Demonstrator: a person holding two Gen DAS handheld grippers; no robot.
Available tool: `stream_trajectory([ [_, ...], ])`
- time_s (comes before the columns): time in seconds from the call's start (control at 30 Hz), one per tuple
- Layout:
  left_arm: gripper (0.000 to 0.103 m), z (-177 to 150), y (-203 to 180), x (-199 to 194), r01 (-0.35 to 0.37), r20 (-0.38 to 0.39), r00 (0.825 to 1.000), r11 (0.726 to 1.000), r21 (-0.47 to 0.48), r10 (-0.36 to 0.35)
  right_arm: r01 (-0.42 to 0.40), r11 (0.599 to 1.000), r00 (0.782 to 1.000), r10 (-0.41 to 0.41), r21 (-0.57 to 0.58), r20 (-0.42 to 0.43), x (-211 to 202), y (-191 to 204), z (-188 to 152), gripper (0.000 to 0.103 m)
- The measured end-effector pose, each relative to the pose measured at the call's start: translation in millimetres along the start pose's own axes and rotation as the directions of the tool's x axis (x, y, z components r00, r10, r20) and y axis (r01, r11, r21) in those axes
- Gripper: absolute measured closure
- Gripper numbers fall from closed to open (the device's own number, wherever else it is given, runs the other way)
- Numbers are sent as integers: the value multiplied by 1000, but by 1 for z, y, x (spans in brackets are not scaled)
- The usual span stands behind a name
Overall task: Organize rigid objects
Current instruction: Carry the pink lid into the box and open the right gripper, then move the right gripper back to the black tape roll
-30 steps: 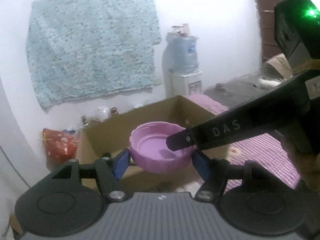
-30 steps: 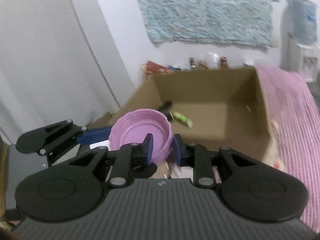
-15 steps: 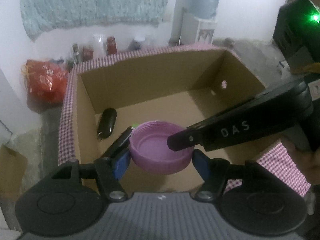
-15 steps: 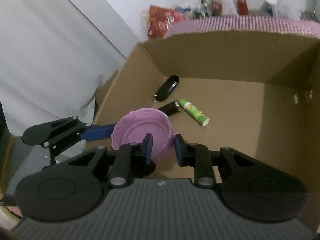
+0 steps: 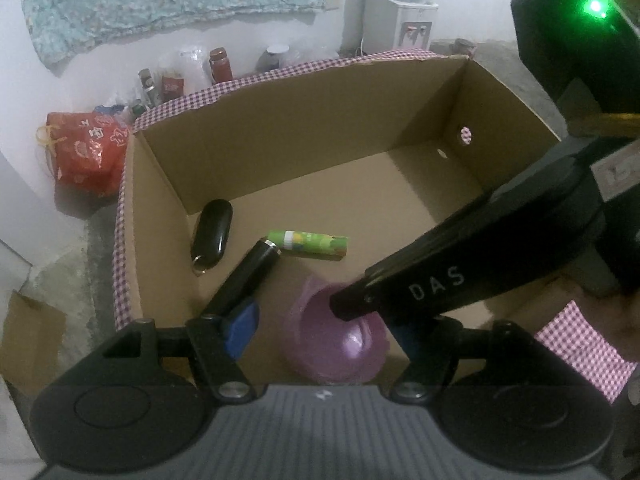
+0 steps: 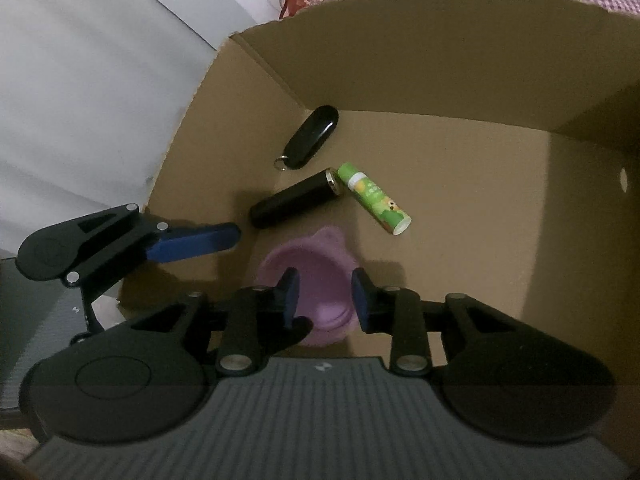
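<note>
box (image 6: 440,80) with one bowl (image 6: 316,276), three small items

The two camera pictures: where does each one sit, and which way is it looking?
Left wrist: on the left gripper, looking steeply down into the cardboard box; the right gripper's arm crosses it.
Right wrist: on the right gripper, jaws opening around the purple bowl; a left finger shows.
Shared: box, bowl, green tube.
</note>
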State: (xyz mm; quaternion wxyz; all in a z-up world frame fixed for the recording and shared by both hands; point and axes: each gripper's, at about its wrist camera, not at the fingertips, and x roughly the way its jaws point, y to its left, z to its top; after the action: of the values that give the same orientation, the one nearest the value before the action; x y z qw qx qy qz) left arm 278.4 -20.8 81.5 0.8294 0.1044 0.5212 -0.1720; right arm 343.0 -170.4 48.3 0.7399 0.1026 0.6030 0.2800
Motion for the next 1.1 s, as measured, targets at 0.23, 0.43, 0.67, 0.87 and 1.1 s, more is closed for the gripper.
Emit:
stream_trajectory([
  [0.23,25,-4,-1,-30,-5,84,996,1000,-14,6,-34,999,996,32,25,84,-30,-1,-8,70],
  [0.43,17,-18,-2,-92,6,254,967,999,-33,2,-36,999,971,40,-21,235,-91,13,-32,58],
  [0.67,1,-64,-1,-162,180,434,889,983,-42,-144,59,986,917,7,-153,398,-172,46,-100,25],
  [0.87,0,-122,-14,-166,145,437,893,988,-59,-105,272,928,856,-113,-254,505,-212,77,-168,1],
  [1.1,0,-185,-22,-130,134,380,923,978,-158,-65,557,797,781,-406,-234,475,-156,77,-236,1],
])
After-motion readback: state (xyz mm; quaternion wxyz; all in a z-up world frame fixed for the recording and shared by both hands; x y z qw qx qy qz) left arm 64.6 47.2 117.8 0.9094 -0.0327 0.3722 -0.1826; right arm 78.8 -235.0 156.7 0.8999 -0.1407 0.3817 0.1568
